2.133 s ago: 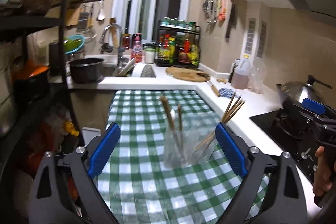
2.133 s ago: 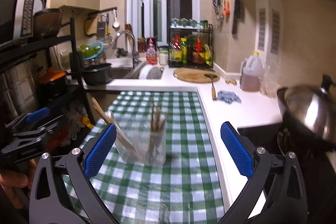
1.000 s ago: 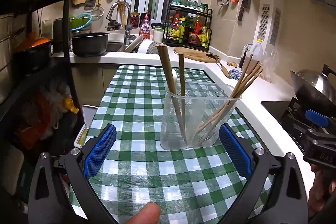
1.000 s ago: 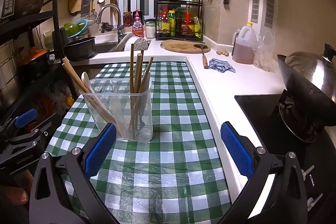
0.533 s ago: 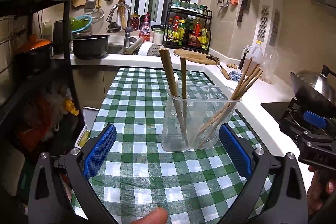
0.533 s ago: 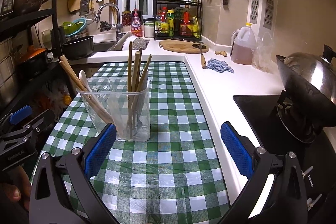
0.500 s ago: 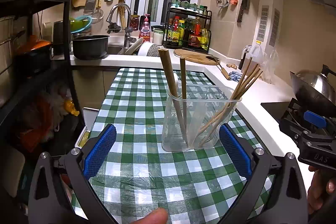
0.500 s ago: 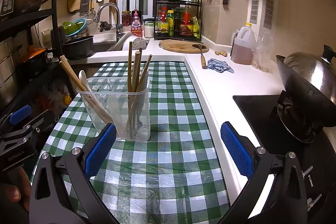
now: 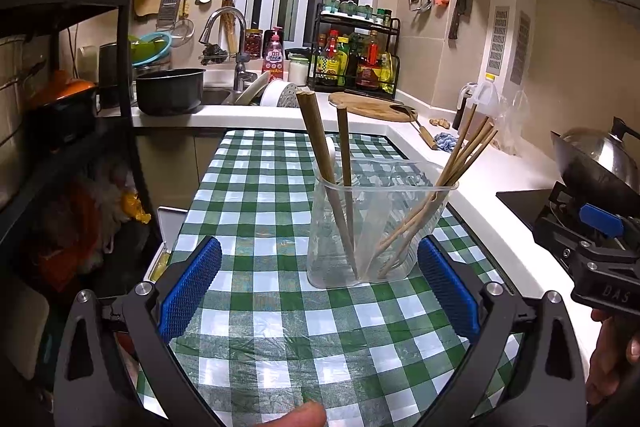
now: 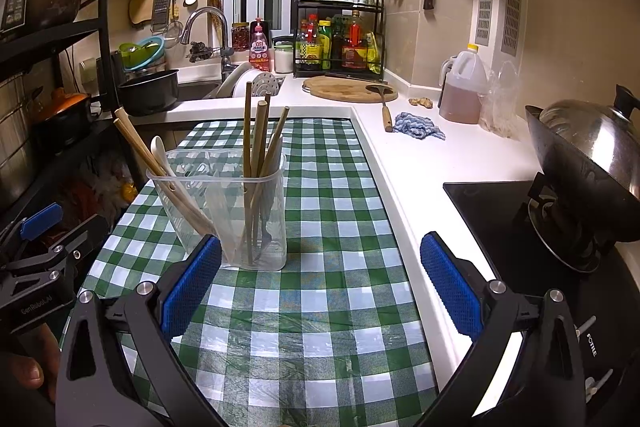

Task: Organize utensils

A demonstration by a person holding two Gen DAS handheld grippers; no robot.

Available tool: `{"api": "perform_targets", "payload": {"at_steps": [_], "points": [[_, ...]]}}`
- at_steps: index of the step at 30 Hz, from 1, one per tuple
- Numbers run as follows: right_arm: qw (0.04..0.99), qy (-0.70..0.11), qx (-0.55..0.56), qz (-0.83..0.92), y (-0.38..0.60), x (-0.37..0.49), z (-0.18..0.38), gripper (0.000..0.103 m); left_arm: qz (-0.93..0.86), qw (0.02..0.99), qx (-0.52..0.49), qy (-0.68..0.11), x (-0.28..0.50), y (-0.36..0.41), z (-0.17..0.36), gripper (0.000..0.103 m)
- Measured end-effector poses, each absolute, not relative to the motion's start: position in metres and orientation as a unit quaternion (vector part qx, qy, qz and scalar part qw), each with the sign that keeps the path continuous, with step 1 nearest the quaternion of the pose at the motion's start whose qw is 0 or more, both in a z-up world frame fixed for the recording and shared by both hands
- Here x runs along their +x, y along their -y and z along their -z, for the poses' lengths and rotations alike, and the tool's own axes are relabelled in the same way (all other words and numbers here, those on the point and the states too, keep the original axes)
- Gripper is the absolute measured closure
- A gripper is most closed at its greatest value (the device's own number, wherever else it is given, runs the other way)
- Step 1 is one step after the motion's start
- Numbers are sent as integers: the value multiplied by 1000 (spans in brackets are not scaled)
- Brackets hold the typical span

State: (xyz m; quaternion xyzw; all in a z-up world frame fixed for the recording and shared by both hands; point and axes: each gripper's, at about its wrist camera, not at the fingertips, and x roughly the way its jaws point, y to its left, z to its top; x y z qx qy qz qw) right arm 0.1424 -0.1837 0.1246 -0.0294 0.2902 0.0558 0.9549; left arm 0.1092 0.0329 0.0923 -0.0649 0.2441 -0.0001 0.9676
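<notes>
A clear plastic utensil holder (image 9: 380, 223) stands upright on the green checked tablecloth (image 9: 280, 327). It holds wooden chopsticks (image 9: 320, 163) on its left side and more chopsticks (image 9: 460, 163) leaning right. In the right wrist view the holder (image 10: 228, 215) also shows a white spoon (image 10: 160, 151). My left gripper (image 9: 318, 287) is open and empty, just short of the holder. My right gripper (image 10: 320, 283) is open and empty, with the holder in front of its left finger.
A wok with a lid (image 10: 592, 163) sits on the black stove (image 10: 520, 227) at the right. A white counter carries an oil jug (image 10: 464, 87), a blue cloth (image 10: 416, 125) and a cutting board (image 10: 348, 89). A black shelf rack (image 9: 60, 107) stands at the left, a sink (image 9: 216, 95) behind.
Both grippers came down and closer to the holder over the first second, then held almost still. Both stay open and empty. The holder has not moved.
</notes>
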Motion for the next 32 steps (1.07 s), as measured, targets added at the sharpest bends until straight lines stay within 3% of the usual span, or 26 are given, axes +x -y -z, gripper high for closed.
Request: {"api": "perform_targets", "payload": {"at_steps": [32], "points": [[955, -290, -29, -56, 183, 142, -125, 5, 1, 968, -64, -244, 109, -32, -92, 8]]}}
